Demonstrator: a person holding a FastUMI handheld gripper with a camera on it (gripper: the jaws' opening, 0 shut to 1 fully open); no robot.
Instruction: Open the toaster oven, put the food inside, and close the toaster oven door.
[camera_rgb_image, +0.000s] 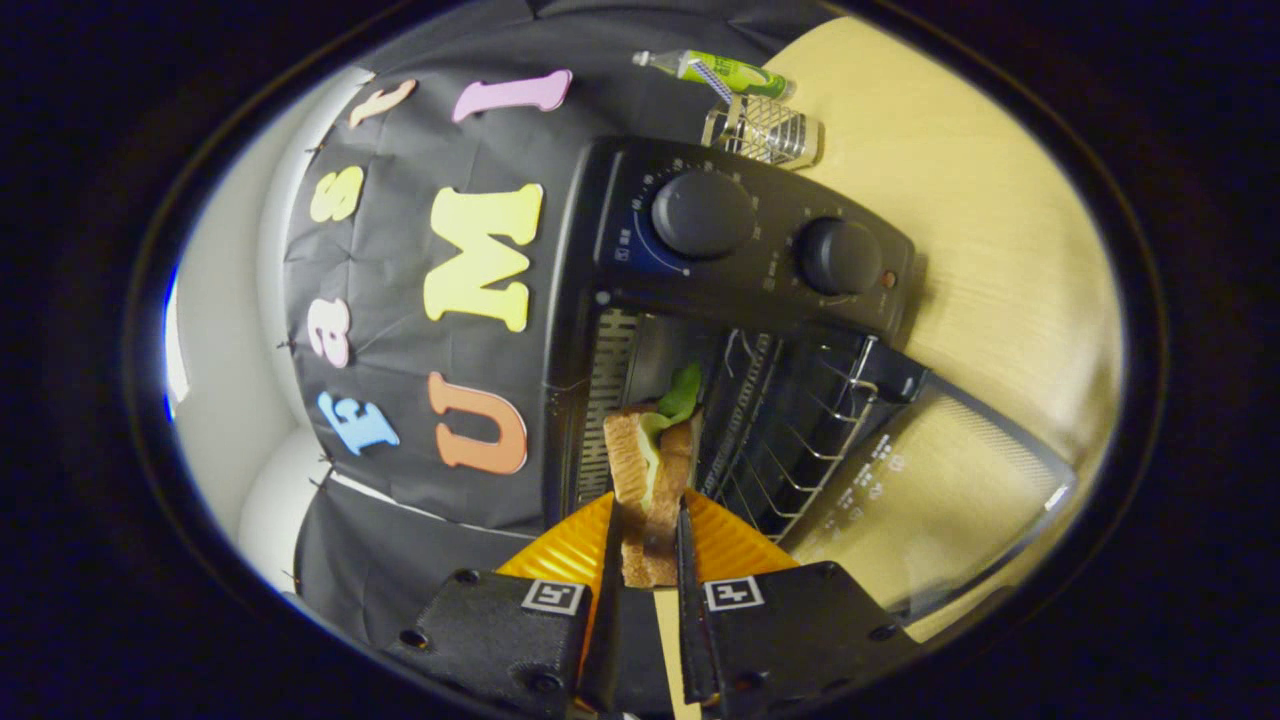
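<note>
In the gripper view, the whole scene is rolled to one side, so the toaster oven (720, 330) appears turned on its side against the pale wooden table (1000, 250). The gripper (648, 535) is clamped on a sandwich (650, 480): both fingers press on the bread, one against each slice, and the sandwich stands out ahead of them with a green lettuce leaf (682, 393) poking from its far end. That far end reaches into the mouth of the oven, just at the opening, while the near end sits between the fingers.

The oven door (940, 490) is swung fully open and lies flat over the table, its glass showing the wood grain through it. Inside the oven, a wire rack (790, 440) is visible beside the sandwich, and a ribbed inner wall (607, 400) shows on the other side. Two round knobs sit on the control panel: the bigger one (703, 213) nearer the booth wall, the smaller one (838, 256) next to it, with a small reddish light (888, 279) just past that.

Beyond the oven, on the table, a metal mesh holder (765, 133) lies just beside the oven's body, and a green tube (725, 72) lies a little farther off. The dark cloth wall (400, 470) stands behind the oven.
</note>
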